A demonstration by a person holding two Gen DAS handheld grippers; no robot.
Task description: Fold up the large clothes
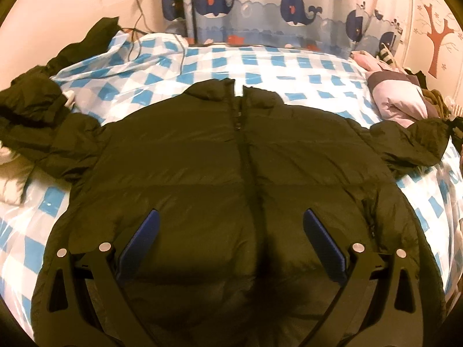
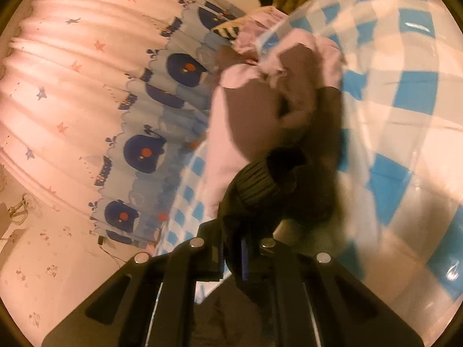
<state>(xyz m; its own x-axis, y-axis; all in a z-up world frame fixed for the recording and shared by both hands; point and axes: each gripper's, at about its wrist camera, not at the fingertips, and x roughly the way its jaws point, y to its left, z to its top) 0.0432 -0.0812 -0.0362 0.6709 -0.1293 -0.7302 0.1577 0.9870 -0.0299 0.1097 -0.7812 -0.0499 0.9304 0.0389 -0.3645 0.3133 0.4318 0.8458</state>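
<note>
A large black puffer jacket lies face up on the bed, zipped, with both sleeves spread outward. My left gripper is open, its blue pads above the jacket's lower front, empty. In the right wrist view my right gripper is shut on the ribbed cuff of the jacket's right sleeve. That sleeve's end and a bit of the right gripper show at the right edge of the left wrist view.
The bed has a blue and white checked cover. A pink and brown garment lies at the right, also seen in the right wrist view. More dark clothing lies at the left. A whale-print curtain hangs behind.
</note>
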